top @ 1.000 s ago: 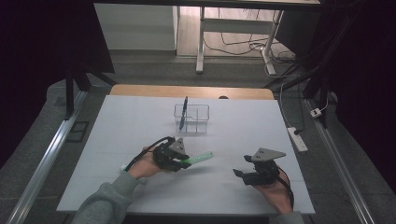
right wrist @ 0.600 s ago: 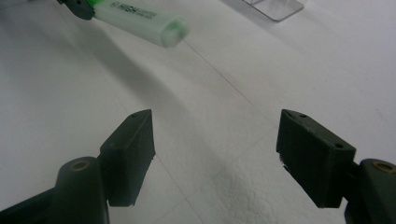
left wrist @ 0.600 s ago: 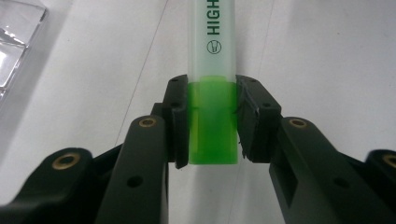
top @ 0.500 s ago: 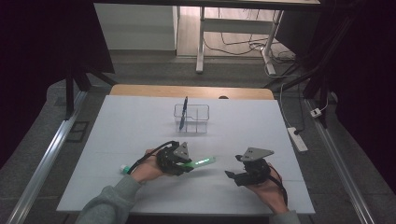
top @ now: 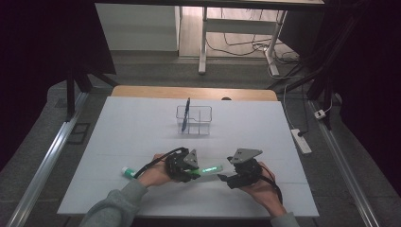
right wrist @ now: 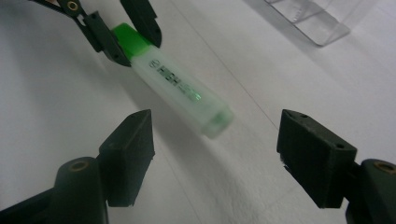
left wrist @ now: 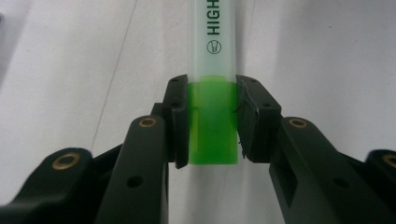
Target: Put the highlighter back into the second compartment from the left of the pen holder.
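Note:
A highlighter (top: 211,169) with a translucent white barrel and a bright green end hangs just above the white table (top: 142,132). My left gripper (left wrist: 212,88) is shut on that green end, pads pressing both sides; in the high view it (top: 194,172) points right. The highlighter (right wrist: 177,86) reaches toward my right gripper (right wrist: 217,122), whose jaws stand wide apart on either side of its free tip without touching it. In the high view the right gripper (top: 227,177) faces left, close to the barrel's end.
A clear plastic organiser (top: 195,119) stands mid-table with a dark pen (top: 186,115) leaning in it. A small green-and-white item (top: 127,170) lies on the table left of the left hand. A power strip (top: 300,140) lies on the floor beyond the right edge.
The right gripper has moved left toward the highlighter's free end. The left hand has shifted slightly right and nearer with the highlighter, uncovering the small green-and-white item.

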